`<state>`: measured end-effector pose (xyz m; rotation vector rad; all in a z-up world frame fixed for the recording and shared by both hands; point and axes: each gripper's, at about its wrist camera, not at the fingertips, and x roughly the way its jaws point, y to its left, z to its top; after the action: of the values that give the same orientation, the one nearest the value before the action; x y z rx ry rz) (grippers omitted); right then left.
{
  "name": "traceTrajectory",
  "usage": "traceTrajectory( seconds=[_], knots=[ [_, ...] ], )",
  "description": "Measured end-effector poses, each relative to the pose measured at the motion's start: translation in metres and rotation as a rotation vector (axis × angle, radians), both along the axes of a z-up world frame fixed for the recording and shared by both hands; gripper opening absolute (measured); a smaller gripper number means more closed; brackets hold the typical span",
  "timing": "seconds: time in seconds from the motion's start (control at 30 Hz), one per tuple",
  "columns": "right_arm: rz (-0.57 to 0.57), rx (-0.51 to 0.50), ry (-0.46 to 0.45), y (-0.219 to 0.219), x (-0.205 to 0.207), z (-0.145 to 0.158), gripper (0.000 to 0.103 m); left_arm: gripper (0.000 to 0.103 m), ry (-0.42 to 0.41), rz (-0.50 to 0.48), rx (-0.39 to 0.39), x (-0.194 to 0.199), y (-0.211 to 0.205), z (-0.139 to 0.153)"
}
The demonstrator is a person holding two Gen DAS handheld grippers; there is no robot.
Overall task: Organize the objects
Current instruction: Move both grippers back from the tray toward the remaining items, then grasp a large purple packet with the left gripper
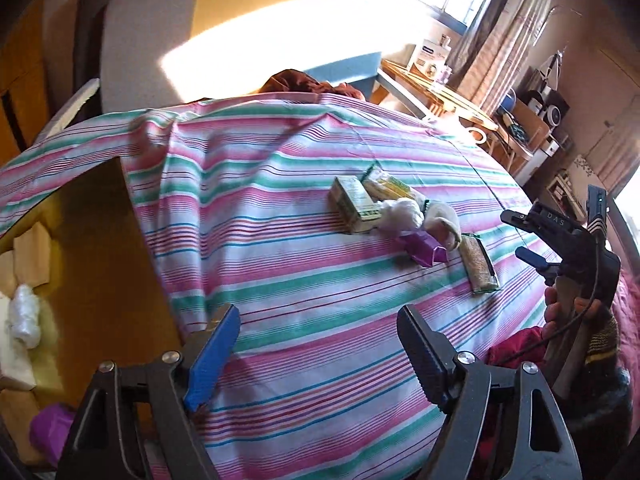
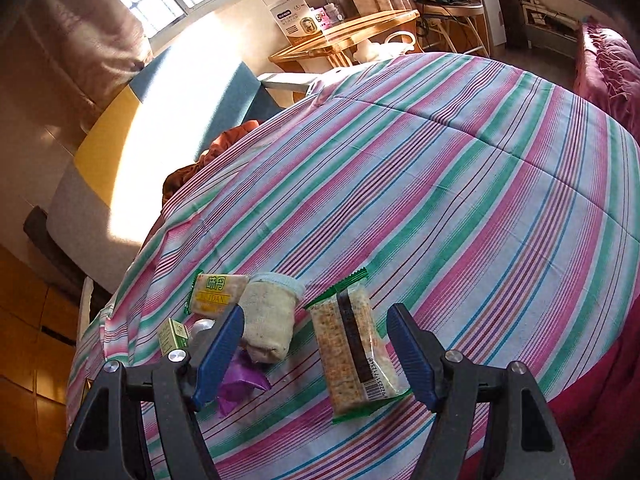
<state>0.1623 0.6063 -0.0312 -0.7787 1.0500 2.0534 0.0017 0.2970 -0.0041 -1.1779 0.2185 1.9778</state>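
- Yellow box (image 1: 86, 240), left of the striped cloth (image 1: 312, 300): white bundle (image 1: 25, 320) and purple packet (image 1: 52, 426) already inside; sorting looks partly done.
- Left tool (image 1: 316, 356): jaws wide, empty.
- On the cloth, still loose: green carton (image 1: 354, 204), rolled sock (image 2: 270, 320), cracker pack (image 2: 354, 348).
- Right tool (image 2: 316, 356): wide, straddling the cracker pack without gripping.
- Nothing blocks it.

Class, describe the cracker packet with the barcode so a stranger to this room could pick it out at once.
Find the striped bedcover and its small cluster of items. The cracker packet lies at the cluster's edge beside the rolled beige sock. Only it is clear with green ends, a dark band and a barcode.
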Motion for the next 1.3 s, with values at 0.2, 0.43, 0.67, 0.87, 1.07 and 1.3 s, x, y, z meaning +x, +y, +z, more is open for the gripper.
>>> traceTrajectory(
  seconds=[0.2, 0.43, 0.67, 0.87, 1.07, 1.3],
  knots=[
    [-0.005, -0.065, 0.027, 0.006, 0.002, -0.008, 0.075, 0.075, 0.069, -0.172, -0.055, 0.013, 0.071, -0.017],
    [-0.004, -0.120, 0.081, 0.011, 0.007, -0.012, 0.075, 0.075, 0.131, -0.346, -0.084, 0.015, 0.138, -0.035],
    [-0.024, -0.175, 0.124, 0.018, 0.012, -0.019, 0.075, 0.075, 0.160, -0.437, -0.125, 0.015, 0.190, -0.059],
    [-0.017, -0.197, 0.120, 0.020, 0.009, -0.023, 0.076, 0.052, 0.083, -0.449, -0.171, 0.018, 0.205, -0.089],
    [-0.030, -0.208, 0.101, 0.022, 0.011, -0.028, 0.076, 0.050, 0.063, -0.414, -0.127, 0.030, 0.169, -0.088],
    [-0.016, -0.212, 0.045, 0.021, 0.007, -0.033, 0.076, 0.051, 0.040, -0.272, -0.125, 0.033, 0.105, -0.083]
  ],
)
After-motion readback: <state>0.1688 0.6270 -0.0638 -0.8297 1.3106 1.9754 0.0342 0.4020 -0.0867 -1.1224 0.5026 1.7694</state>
